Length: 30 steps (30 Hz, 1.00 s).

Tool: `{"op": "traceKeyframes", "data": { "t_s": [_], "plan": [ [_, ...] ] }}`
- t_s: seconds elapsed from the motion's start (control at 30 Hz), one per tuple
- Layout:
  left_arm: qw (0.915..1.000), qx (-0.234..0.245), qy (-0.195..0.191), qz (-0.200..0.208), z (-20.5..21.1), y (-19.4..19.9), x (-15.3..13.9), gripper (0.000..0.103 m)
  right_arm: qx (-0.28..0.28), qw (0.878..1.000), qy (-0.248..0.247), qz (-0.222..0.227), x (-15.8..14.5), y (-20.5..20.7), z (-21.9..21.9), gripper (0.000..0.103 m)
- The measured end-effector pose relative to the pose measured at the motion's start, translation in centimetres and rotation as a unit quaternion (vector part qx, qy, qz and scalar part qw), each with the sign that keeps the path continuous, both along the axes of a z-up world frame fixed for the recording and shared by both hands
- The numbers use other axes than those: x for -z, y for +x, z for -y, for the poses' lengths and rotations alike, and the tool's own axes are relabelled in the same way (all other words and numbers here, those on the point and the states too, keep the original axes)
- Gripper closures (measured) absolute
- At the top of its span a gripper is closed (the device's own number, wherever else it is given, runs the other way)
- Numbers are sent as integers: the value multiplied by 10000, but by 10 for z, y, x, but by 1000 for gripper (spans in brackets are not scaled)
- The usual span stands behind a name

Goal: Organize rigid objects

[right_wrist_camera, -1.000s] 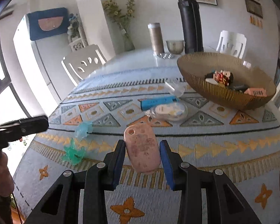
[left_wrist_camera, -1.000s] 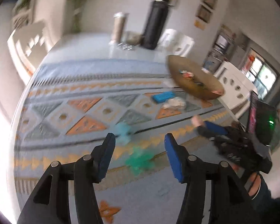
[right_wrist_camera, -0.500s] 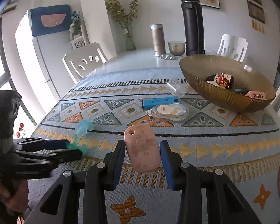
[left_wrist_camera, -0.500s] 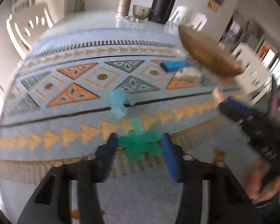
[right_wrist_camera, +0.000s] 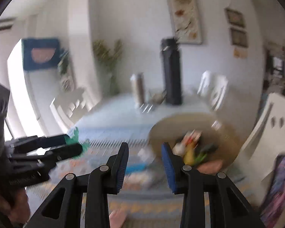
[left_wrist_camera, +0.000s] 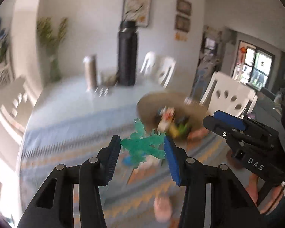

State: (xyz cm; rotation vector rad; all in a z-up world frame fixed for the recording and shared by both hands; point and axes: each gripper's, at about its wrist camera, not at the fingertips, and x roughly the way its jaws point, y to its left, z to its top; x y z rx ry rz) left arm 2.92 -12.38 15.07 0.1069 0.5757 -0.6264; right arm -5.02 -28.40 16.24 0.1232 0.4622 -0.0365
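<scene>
Since the earlier frames the left gripper (left_wrist_camera: 142,148) has lifted the green toy (left_wrist_camera: 142,146) off the desk (left_wrist_camera: 70,102) and the right gripper (right_wrist_camera: 144,163), its jaws now released and empty, has let go of the pink case. That suggests the case is delivered, possibly the pink patch at the near rim of the basket (right_wrist_camera: 226,133), and the toy goes next. The toy is a spiky, translucent green figure, grasped between the left jaws above the patterned cloth, left of the basket.

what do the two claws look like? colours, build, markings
Both match. The left claw has black angular linkage arms with triangular cut-outs, silver pivot pins, and blue ribbed pads. The right claw is built the same; from the left wrist view its black body carries white "DAS" lettering. Bare hands hold them; no cables visible.
</scene>
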Motion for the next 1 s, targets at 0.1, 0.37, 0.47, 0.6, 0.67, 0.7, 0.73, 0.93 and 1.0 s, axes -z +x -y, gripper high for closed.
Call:
{"op": "traceKeyframes", "data": {
  "t_s": [0.1,0.37,0.47,0.6,0.67,0.7,0.73,0.93,1.0],
  "plan": [
    [9992,200,-290,-182,26,29,-6,59,500,9987,21,82,-13,13,22,68],
    [9951,396,-334,-848,67,79,23,58,753,9932,682,-564,19,51,65,68],
    [9939,412,-254,-986,59,71,37,58,241,9903,936,-1001,37,53,61,68],
    [9962,201,-169,-833,21,53,44,58,-660,9858,714,-1371,65,22,20,68],
    [9963,95,-190,-829,4,44,45,58,-902,9828,675,-1463,79,8,4,68],
    [9963,42,-202,-838,-2,43,45,58,-1030,9799,801,-1508,86,4,1,68],
    [9961,-2,-225,-850,-8,41,45,58,-1185,9755,973,-1579,92,0,-2,67],
    [9947,-274,-267,-954,-45,24,51,58,-1720,9353,1678,-2597,139,-6,-38,43],
    [9938,-333,-338,-1006,-59,21,53,58,-1665,9331,1550,-2787,147,-5,-52,42]
  ]
}}
